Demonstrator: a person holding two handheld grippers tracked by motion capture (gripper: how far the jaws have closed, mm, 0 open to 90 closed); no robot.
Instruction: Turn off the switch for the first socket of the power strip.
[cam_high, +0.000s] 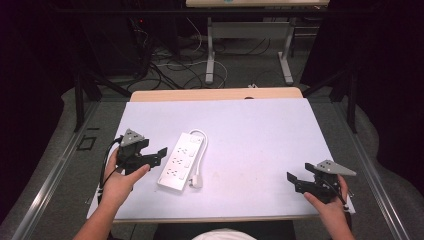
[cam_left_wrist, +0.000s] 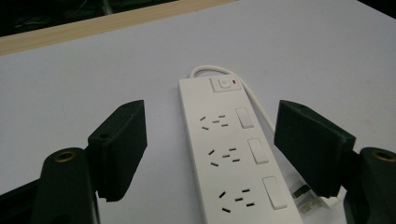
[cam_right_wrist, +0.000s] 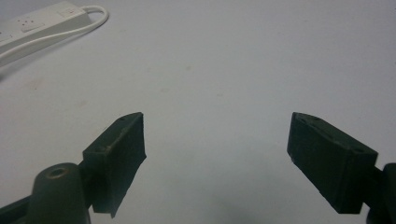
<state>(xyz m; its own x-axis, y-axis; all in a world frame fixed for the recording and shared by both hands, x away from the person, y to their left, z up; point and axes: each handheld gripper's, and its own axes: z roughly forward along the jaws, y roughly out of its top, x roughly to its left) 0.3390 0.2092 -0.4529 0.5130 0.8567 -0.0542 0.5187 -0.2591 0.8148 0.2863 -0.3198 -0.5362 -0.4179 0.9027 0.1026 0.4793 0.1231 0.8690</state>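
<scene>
White power strip lies flat on the table, at about 8 o'clock from its centre, cord looped round to a plug. My left gripper hovers at its 9 o'clock, jaws wide; my right gripper, well apart at 3 o'clock, is equally wide and empty. I judge the strip rigid, light, smooth-cased: best pinched across its narrow width; the cord is limp.

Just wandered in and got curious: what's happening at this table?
A person sits at a table covered in white, holding a pair of black tongs in each hand. The left tongs are open and aimed at a white power strip with three outlets, lying flat with its cord looped beside it. The right tongs are open too, off near the right edge. Nothing is gripped.
</scene>
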